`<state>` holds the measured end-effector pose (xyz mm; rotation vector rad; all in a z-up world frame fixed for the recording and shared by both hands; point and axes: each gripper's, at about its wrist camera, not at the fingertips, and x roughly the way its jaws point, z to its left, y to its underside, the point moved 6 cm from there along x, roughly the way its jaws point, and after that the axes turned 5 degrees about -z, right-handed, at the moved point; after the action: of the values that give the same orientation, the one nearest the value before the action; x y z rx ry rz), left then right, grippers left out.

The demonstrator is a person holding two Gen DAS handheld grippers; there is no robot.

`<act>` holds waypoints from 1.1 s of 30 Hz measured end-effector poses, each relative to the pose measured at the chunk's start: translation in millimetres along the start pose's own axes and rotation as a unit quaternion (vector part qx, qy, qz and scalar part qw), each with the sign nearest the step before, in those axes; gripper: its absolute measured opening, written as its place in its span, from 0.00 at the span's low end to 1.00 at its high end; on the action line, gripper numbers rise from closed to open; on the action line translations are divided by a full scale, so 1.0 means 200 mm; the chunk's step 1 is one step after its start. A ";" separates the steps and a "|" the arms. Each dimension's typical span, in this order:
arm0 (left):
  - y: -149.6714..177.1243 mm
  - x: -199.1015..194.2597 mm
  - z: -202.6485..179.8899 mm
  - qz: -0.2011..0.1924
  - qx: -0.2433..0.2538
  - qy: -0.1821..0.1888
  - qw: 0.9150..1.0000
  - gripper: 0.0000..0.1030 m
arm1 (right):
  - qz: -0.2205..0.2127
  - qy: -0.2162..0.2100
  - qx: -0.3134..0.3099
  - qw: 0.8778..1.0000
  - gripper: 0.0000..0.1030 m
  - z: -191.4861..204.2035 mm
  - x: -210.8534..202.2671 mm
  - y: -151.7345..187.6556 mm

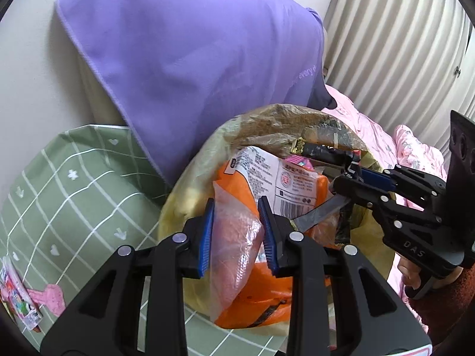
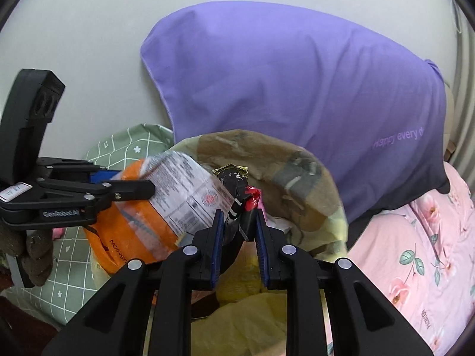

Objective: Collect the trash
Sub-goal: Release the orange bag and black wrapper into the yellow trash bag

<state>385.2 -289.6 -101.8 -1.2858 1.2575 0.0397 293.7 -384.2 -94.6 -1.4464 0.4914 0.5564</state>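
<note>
We are clamping the left gripper (image 1: 237, 231) on the orange snack bag (image 1: 252, 290), holding it over the mouth of the yellow trash bag (image 2: 297, 160). We are pinching the black-and-red wrapper (image 2: 240, 198) in the right gripper (image 2: 237, 237), also above that mouth. Behind the trash bag, a purple pillow (image 2: 297, 83) is leaning on the wall; a pink quilt (image 2: 415, 252) is lying to its right.

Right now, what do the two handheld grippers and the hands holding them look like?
Both are matte black plastic linkage grippers with silver round pivot pins and blue ribbed finger pads. The left gripper reads "GenRobot.AI" in white along its side and carries a small white label. The right gripper has raised "DAS" lettering. The left hand wears a fuzzy brown glove or sleeve; the right hand shows bare skin and a dark red cuff.
</note>
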 end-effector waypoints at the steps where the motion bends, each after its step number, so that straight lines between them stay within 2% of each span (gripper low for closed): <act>1: -0.01 0.02 -0.01 0.002 0.002 0.005 1.000 0.27 | 0.001 0.002 0.001 1.000 0.20 -0.01 -0.01 0.00; 10: -0.02 0.10 -0.01 0.008 -0.011 0.021 1.000 0.27 | -0.002 0.019 0.012 1.000 0.20 -0.09 -0.05 0.04; 15: -0.02 0.03 0.01 -0.007 -0.046 0.059 0.997 0.31 | -0.007 0.020 0.010 1.000 0.20 -0.07 -0.06 0.03; 22: -0.05 -0.11 0.09 -0.045 -0.104 0.092 0.989 0.58 | -0.014 0.015 0.004 1.000 0.21 -0.01 -0.06 0.00; 26: -0.05 -0.27 0.17 -0.092 -0.118 0.075 0.986 0.70 | -0.010 0.013 0.001 1.000 0.25 0.02 -0.05 0.00; 27: -0.04 -0.31 0.19 -0.103 -0.121 0.068 0.985 0.71 | -0.010 0.012 0.002 1.000 0.34 0.03 -0.05 -0.01; 28: -0.03 -0.33 0.20 -0.109 -0.124 0.062 0.984 0.71 | -0.012 0.012 0.002 1.000 0.39 0.03 -0.06 -0.01; 33: 0.08 -0.47 0.34 -0.129 -0.140 0.010 0.982 0.71 | -0.029 0.020 0.015 0.999 0.41 0.03 -0.11 -0.03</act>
<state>380.9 -179.4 -62.0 -1.6898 1.1192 0.0182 280.9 -379.7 -75.2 -1.4404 0.4864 0.4714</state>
